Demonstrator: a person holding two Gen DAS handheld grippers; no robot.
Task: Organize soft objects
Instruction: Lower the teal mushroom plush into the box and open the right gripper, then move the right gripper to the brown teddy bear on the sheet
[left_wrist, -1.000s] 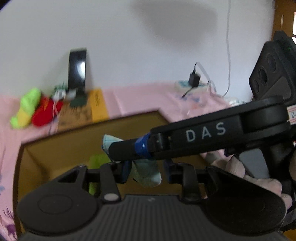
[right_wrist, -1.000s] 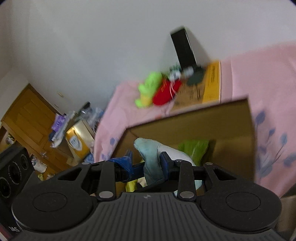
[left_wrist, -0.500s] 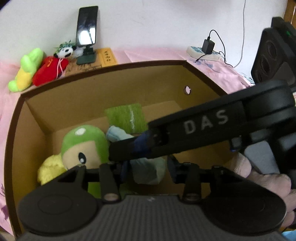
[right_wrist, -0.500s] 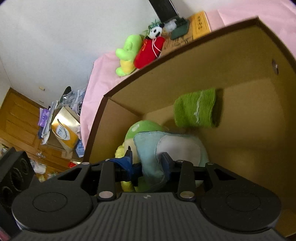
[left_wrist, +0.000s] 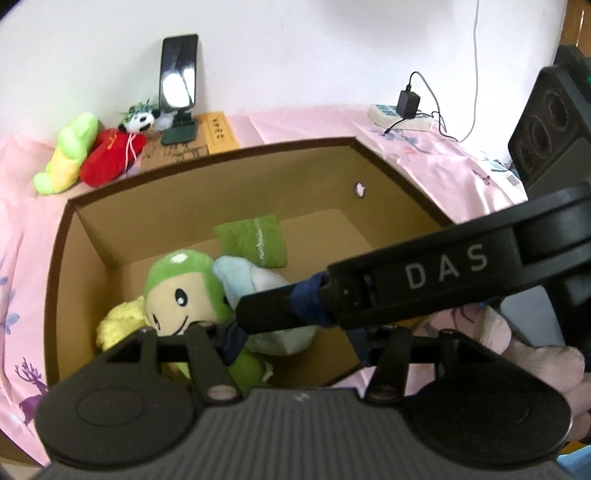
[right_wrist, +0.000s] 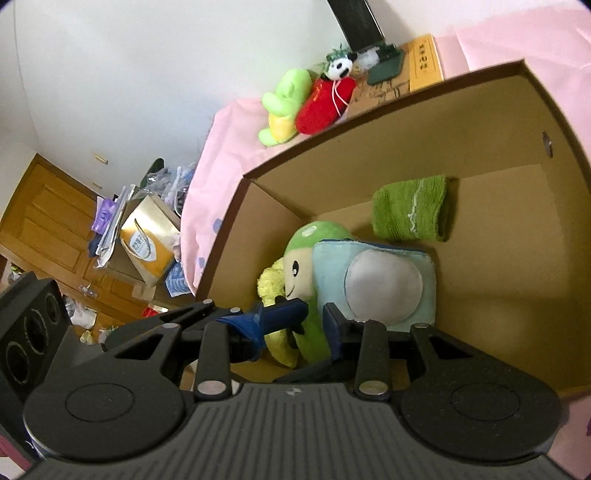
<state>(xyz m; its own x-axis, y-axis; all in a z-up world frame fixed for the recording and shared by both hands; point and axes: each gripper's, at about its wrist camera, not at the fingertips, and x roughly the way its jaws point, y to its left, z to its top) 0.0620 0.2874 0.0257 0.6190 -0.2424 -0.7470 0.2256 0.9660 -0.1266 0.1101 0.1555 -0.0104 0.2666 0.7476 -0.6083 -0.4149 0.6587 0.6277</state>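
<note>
A brown cardboard box (left_wrist: 207, 192) (right_wrist: 388, 122) stands on a pink bed. Inside lie a green-headed plush doll (left_wrist: 177, 291) (right_wrist: 314, 240), a folded green towel (left_wrist: 255, 240) (right_wrist: 410, 210) and a light blue cushion with a grey patch (left_wrist: 266, 284) (right_wrist: 380, 280). The cushion rests against the doll. My left gripper (left_wrist: 295, 339) and right gripper (right_wrist: 314, 317) hover over the box's near side, both open with the cushion loose beyond the fingers. The right gripper's arm (left_wrist: 424, 280) crosses the left wrist view.
A green-yellow plush (left_wrist: 66, 155) (right_wrist: 284, 107), a red plush (left_wrist: 110, 158) (right_wrist: 325, 103) and a small panda (left_wrist: 138, 120) (right_wrist: 340, 66) lie behind the box. A phone on a stand (left_wrist: 179, 74) leans by the wall. A power strip (left_wrist: 399, 114) lies at the right. Cluttered bags (right_wrist: 147, 232) stand beside the bed.
Both grippers lowered the blue cushion into the box, then opened. The cushion left the fingers and now lies against the green-headed doll.
</note>
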